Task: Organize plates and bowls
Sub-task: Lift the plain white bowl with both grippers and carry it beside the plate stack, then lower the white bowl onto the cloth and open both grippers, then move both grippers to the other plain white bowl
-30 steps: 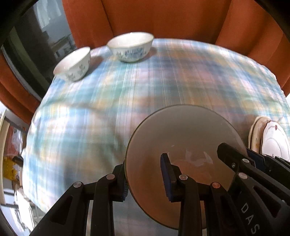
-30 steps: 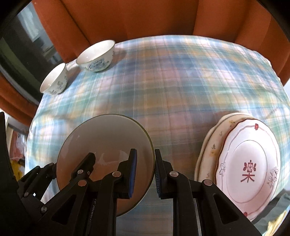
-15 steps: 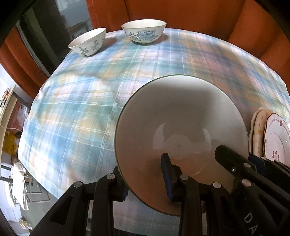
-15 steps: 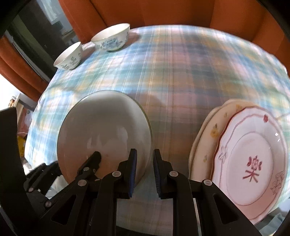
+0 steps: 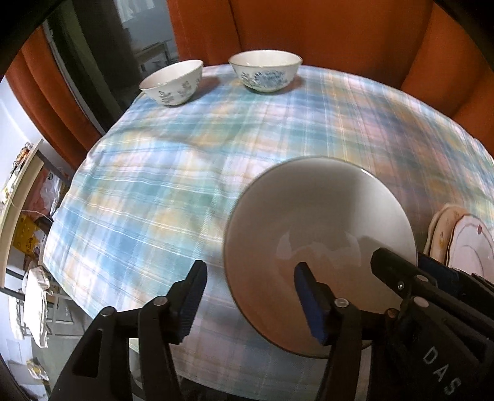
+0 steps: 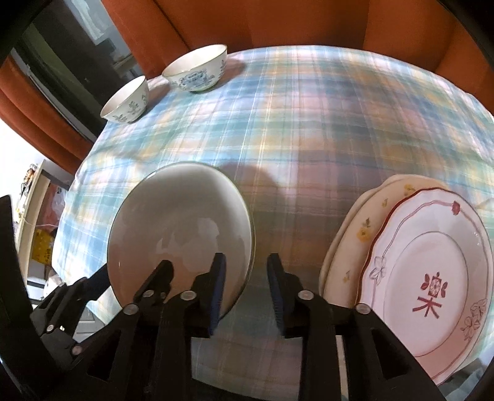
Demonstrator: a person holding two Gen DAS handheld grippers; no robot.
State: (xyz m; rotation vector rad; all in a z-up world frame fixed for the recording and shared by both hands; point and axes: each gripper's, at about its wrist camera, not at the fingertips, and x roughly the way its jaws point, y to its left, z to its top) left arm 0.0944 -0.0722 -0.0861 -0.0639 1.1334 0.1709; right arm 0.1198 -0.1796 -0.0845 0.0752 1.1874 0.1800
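A large plain grey-white bowl [image 5: 318, 228] [image 6: 179, 222] rests near the front of the plaid tablecloth [image 5: 173, 185]. My left gripper [image 5: 250, 297] straddles its left rim. Its jaws are opening and neither pad presses on the rim. My right gripper [image 6: 245, 290] straddles the bowl's right rim, jaws also opening, with a gap on both sides. Two small blue-patterned bowls [image 5: 171, 81] [image 5: 265, 72] [image 6: 126, 101] [image 6: 196, 69] stand at the far left. To the right lies a stack of plates [image 6: 426, 277] [image 5: 460, 237], a red-patterned one on top.
Orange upholstery [image 6: 278, 21] rises behind the table. The tablecloth's front edge [image 5: 102, 311] lies just under my grippers. A shelf with clutter [image 5: 27, 197] stands off to the left. Bare cloth [image 6: 308, 129] fills the table's middle.
Both grippers, shut on the big bowl's rim before, have parted their jaws. The bowl has levelled out and sits lower against the cloth. Both views have swung slightly.
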